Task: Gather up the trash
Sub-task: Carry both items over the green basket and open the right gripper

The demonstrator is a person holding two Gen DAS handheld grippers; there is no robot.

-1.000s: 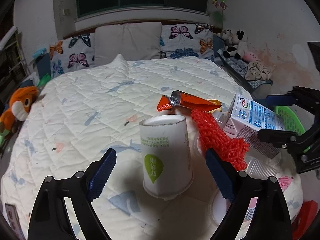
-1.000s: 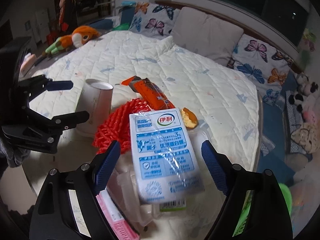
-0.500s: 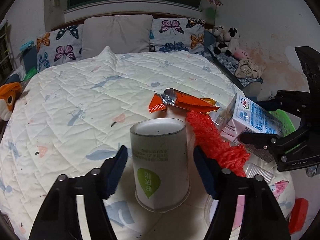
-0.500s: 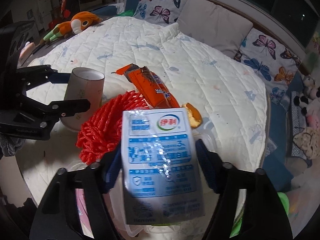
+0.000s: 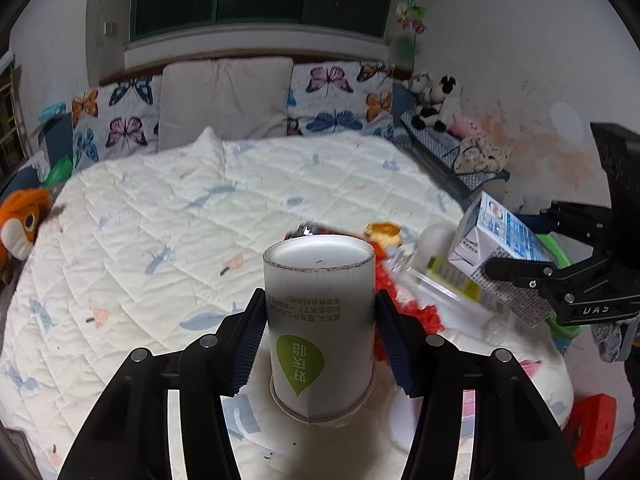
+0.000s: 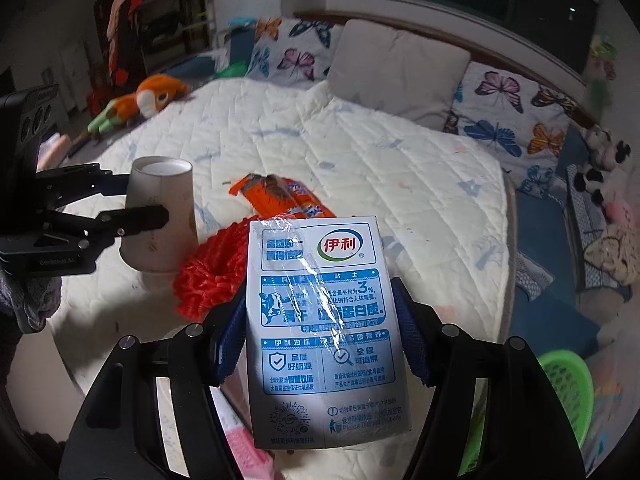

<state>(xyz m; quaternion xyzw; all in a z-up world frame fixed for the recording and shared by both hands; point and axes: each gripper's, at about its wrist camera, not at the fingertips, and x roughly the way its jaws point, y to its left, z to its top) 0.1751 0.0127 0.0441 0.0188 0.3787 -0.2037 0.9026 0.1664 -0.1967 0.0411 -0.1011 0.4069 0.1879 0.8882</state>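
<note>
My left gripper (image 5: pixel 320 338) is shut on a white paper cup (image 5: pixel 320 328) with a green leaf mark, held upside down over the bed. It also shows in the right wrist view (image 6: pixel 160 216). My right gripper (image 6: pixel 320 336) is shut on a blue and white milk carton (image 6: pixel 324 332), lifted off the trash pile; the carton also shows in the left wrist view (image 5: pixel 500 240). On the bed lie an orange snack wrapper (image 6: pixel 280 196), a red mesh net (image 6: pixel 208 276) and a clear plastic container (image 5: pixel 440 276).
A white quilted bed (image 5: pixel 200 216) with butterfly pillows (image 5: pixel 340 100) fills the view. A green basket (image 6: pixel 568 384) stands on the floor at the right. An orange plush toy (image 5: pixel 20 224) lies at the bed's left edge. A pink packet (image 6: pixel 244 448) lies below the carton.
Both grippers closed: the left onto the paper cup, the right onto the milk carton. Both objects have been lifted a little off the bed.
</note>
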